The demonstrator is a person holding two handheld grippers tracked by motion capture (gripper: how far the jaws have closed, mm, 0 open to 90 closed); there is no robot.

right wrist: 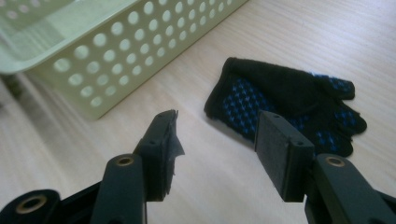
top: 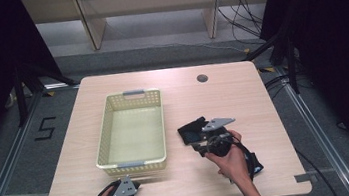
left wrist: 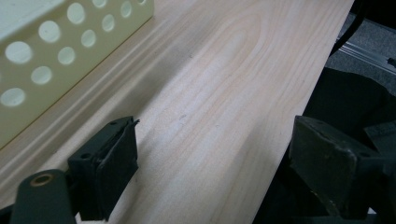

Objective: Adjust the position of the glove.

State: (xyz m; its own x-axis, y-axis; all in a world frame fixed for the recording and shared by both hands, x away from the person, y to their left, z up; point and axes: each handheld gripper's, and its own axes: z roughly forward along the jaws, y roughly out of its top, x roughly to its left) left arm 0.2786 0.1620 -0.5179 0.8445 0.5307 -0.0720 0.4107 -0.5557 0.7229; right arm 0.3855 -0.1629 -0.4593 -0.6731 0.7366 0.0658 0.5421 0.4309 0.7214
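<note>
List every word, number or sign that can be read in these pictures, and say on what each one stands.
"5": a large black numeral marked on the grey floor, left of the table.
The basket, the glove and both grippers carry no readable text.

One sign can be read: a large black digit "5" (top: 45, 128), marked in tape on the grey floor (top: 14, 163) left of the table (top: 242, 94).
</note>
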